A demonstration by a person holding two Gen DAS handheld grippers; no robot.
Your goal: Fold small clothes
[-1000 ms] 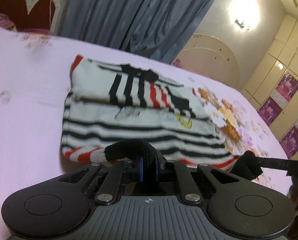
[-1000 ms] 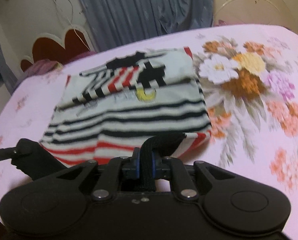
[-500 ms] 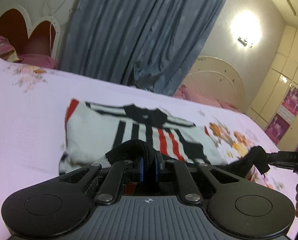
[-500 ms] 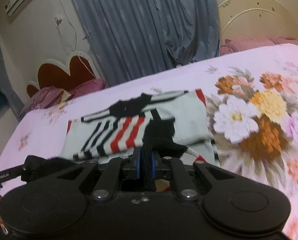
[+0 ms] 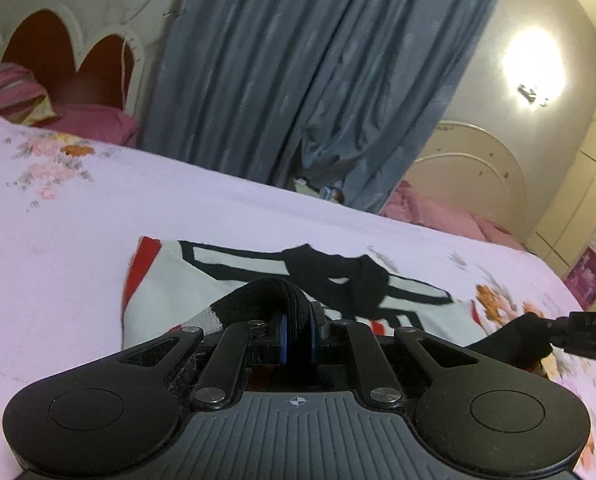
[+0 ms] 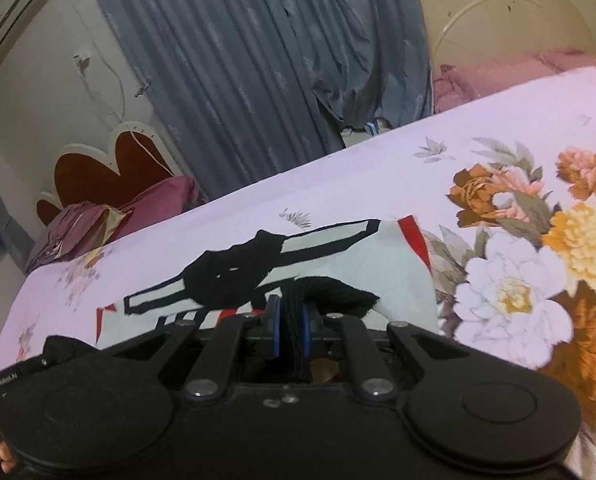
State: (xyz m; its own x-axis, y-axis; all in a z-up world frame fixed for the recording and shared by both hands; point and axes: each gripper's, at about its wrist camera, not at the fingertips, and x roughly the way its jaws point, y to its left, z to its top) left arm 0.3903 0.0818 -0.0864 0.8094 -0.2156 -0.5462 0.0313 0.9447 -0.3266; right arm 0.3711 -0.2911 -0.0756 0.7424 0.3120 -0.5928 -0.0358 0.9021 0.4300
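The shirt (image 5: 202,276), white with black and red stripes, lies on the pink floral sheet (image 5: 58,232) straight ahead of both sets of fingers, and its black hem is caught in each. The left gripper (image 5: 296,334) has its blue pads (image 5: 282,338) pressed together on a black band of the hem; the right gripper (image 6: 292,330) pinches another stretch of the same hem in the same way, and the cloth bunches just right of its pads (image 6: 305,330). Left of the left fingers the sheet runs bare toward the headboard (image 5: 70,56) and pillows (image 5: 14,92); right of the right fingers it is bare too, printed with large flowers (image 6: 513,300). Beyond the shirt's far edge a strip of sheet reaches the bed's far side, where the grey curtain (image 5: 317,60) hangs. Compared with a second ago, both cameras sit lower and closer over the shirt: the striped lower panel that then lay flat in front of the fingers is gone from sight, and only the upper part with the black collar (image 5: 333,276) shows past the fingers, while the curtain and wall fill far more of each view. Each gripper's body hides the near part of the shirt, so where the lifted hem sits relative to the rest cannot be told. The right gripper shows only as a dark tip at the right edge of the left view, and the left one likewise at the left edge of the right view. The stripes nearest the fingers are mostly covered.
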